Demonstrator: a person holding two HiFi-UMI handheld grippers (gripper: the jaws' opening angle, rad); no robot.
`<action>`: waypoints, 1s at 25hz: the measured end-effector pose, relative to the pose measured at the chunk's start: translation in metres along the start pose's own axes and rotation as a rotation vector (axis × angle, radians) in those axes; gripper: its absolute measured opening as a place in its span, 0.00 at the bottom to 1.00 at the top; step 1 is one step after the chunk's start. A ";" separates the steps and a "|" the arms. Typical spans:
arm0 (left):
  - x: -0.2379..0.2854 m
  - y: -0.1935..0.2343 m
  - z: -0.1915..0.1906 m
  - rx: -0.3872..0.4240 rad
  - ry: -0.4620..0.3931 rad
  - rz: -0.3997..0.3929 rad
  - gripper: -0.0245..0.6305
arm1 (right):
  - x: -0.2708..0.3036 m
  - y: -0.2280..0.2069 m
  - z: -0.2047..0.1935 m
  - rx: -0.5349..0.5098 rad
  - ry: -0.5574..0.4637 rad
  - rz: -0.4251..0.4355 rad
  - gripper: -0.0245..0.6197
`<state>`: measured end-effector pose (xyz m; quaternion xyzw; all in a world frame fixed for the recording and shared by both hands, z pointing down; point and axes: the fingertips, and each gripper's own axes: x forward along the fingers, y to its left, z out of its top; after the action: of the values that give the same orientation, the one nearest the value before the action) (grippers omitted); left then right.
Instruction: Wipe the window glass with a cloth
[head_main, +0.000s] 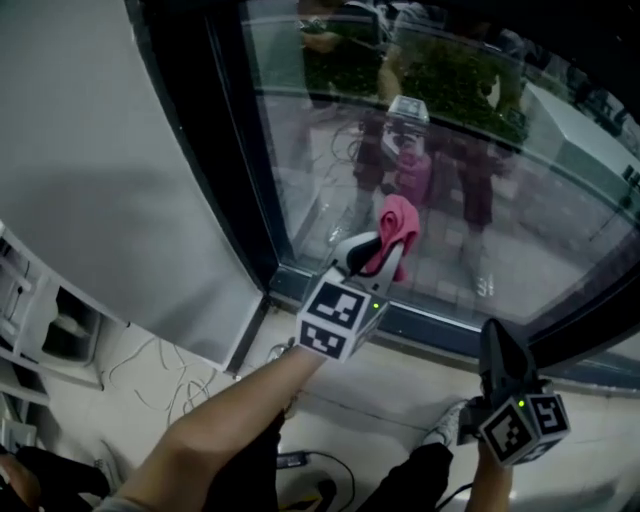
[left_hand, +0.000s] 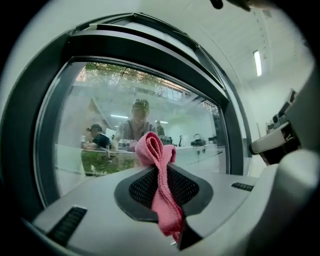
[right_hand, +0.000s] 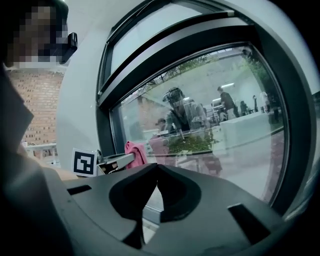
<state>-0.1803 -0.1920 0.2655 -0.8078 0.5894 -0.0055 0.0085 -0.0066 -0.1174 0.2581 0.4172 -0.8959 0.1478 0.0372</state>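
At the lower left part of the window glass (head_main: 520, 215), the left gripper (head_main: 385, 248) is clamped on a pink cloth (head_main: 401, 224). The cloth is pinched in a narrow fold between the jaws, and its loose bunched end sticks out past the tips toward the glass. It's very near the pane, just above the dark bottom frame (head_main: 430, 325); contact with the glass can't be confirmed from any view. The left forearm (head_main: 225, 420) comes up from the near side.

The right gripper (head_main: 496, 342) is low on the right, near side, well apart from the cloth, pointing at the bottom frame. Its jaws are closed tip to tip with nothing between them.

The glass shows reflections of the person and both grippers. There's a grey wall panel (head_main: 100, 190) to the left of the frame and loose cables (head_main: 150, 375) on the pale floor (head_main: 400, 385) below it.
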 end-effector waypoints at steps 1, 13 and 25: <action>-0.008 0.016 -0.002 0.002 0.002 0.023 0.12 | 0.009 0.011 -0.001 -0.004 0.010 0.012 0.05; -0.079 0.169 -0.027 -0.005 0.020 0.255 0.12 | 0.092 0.085 -0.031 -0.009 0.074 0.143 0.05; -0.096 0.245 -0.065 0.015 0.094 0.448 0.12 | 0.135 0.105 -0.060 0.010 0.123 0.189 0.05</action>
<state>-0.4445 -0.1757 0.3256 -0.6554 0.7538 -0.0452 -0.0120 -0.1769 -0.1349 0.3164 0.3212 -0.9265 0.1806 0.0759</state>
